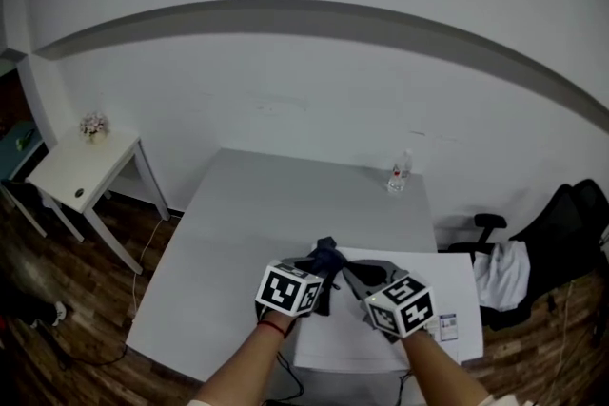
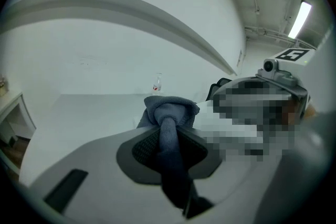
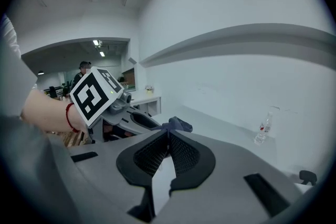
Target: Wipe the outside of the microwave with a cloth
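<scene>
Both tongs are pressed together. The left tongs [image 2: 168,126] pinch a dark blue cloth [image 2: 172,106], which bunches past their tips. The right tongs [image 3: 168,132] meet tip to tip right at that bunch; whether they nip it is unclear. Beneath them lies the white microwave [image 1: 347,338], its corner sticker [image 1: 448,326] unreadable. Beyond them, on the table [image 1: 238,233], a bottle [image 1: 400,172] wears a red label, illegible.

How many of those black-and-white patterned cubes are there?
2. The left cube sits on the left gripper, the right cube on the right gripper; none seem hidden.
</scene>
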`<state>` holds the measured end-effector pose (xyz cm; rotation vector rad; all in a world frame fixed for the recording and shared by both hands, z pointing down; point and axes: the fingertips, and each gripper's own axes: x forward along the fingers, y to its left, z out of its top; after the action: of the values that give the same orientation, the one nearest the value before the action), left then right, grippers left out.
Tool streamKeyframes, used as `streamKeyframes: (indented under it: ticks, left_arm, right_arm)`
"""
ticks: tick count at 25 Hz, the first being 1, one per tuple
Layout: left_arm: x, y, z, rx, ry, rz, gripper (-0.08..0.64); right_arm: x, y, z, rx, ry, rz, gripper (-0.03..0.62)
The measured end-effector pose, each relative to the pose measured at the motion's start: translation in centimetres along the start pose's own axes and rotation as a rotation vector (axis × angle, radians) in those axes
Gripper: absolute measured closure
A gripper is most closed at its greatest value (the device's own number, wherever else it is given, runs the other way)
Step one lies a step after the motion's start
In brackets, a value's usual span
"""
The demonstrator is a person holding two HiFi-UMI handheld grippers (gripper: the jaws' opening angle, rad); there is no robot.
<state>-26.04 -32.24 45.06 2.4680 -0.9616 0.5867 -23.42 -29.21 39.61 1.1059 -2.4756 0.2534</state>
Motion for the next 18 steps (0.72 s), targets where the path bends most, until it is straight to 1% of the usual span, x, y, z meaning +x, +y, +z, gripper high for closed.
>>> streamKeyframes:
  ticks: [3,6,9,12,15,17,18]
  left_arm:
    - [-0.6,0.2,0.0,0.017,-0.050,-0.063,0.497]
    - [-1.2,0.1,-0.1,0.048,-0.136,-0.182,0.497]
    - [-1.7,0.3,-0.3,0.121,-0.202,-0.297,0.497]
    - [-2.0,0.5,-0.6,0.187,-0.251,-0.393,0.497]
    - [-2.1,1.1,-0.8,0.254,-0.283,-0.450,0.497]
    - [-2.1,1.7,-1.1,0.290,-0.293,-0.462,0.497]
    - [-2.1,2.1,-1.3,0.297,-0.297,-0.465,0.497]
  right_arm:
    - [1.1,0.6,0.2,-0.015,0.020,-0.005,0.558]
    - [2.0,1.2,0.3,-0.036,0.035,-0.007,0.558]
    - [3.0,1.6,0.6,-0.056,0.043,-0.017,0.558]
    - [3.8,2.1,0.9,-0.065,0.050,-0.029,0.558]
    - [4.6,2.5,0.9,-0.054,0.063,-0.054,0.558]
    - [5.0,2.7,0.8,-0.041,0.071,-0.075,0.558]
    - [5.2,2.9,0.7,-0.034,0.073,-0.084,0.558]
